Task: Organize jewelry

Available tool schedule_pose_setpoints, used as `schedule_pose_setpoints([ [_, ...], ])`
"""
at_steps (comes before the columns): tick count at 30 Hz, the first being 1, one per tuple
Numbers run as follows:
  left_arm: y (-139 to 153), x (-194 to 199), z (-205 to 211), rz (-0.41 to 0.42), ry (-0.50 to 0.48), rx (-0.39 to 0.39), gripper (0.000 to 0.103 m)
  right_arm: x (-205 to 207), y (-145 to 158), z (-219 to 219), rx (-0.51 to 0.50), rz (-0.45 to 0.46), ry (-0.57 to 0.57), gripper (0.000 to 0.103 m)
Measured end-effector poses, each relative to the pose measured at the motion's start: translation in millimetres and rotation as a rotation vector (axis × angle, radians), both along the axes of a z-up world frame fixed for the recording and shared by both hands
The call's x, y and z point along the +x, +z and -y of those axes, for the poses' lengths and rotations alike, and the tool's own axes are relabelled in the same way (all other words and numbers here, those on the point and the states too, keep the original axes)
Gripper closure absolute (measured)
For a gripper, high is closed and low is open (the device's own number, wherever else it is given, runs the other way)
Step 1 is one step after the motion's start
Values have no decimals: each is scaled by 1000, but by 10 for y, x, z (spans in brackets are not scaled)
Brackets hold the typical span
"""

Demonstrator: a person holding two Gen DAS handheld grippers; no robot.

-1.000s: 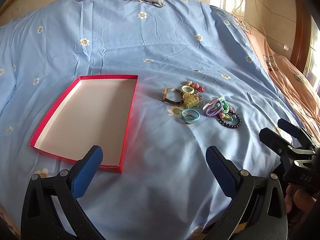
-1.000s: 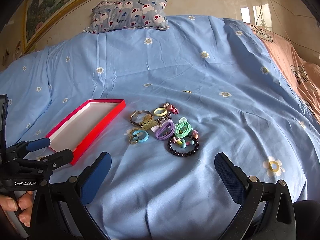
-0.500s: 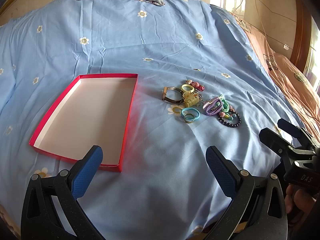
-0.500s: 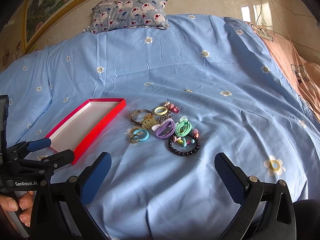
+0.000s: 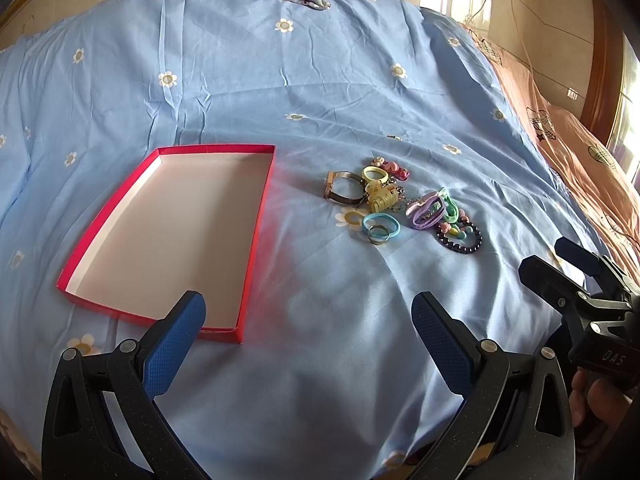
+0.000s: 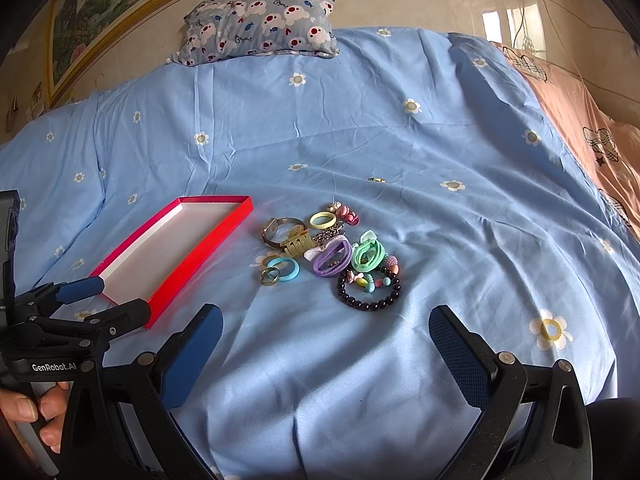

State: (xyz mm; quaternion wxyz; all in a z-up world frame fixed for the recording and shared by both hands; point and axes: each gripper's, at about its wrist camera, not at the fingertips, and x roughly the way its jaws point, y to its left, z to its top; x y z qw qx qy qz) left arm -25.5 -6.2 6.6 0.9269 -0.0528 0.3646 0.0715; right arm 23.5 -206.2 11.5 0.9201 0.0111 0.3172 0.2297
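Red tray (image 5: 256, 236), empty, on the blue bedsheet (image 5: 320, 92); beside it, to the right, the jewelry pile (image 5: 400, 206), with a dark bead bracelet (image 6: 368, 290) nearest. Left gripper (image 5: 308, 332) and right gripper (image 6: 326, 344): jaws wide apart, holding nothing, above the sheet.

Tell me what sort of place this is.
Most likely a bedroom at home. The work surface is a bed with a blue flowered sheet, a patterned pillow lies at its head, and a framed landscape picture hangs on the wall behind.
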Motion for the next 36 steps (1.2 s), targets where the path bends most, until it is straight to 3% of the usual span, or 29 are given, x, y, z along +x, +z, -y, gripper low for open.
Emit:
schedule_pose_setpoints([
  [9,-78,204,-60,-56,-36,-75,2,96,-47,41,10,-28,0,3],
  [15,-107,461,-29,-90,-83,-89,10,319,-94,99,20,-84,-12,26],
  [22,-211,799,74,-140,-148,-109,30,646,-154,119,57,-163,-6,49],
  [36,-464,1354,90,-231,-206,-156,47,1070,-274,-98,61,-240,52,68],
])
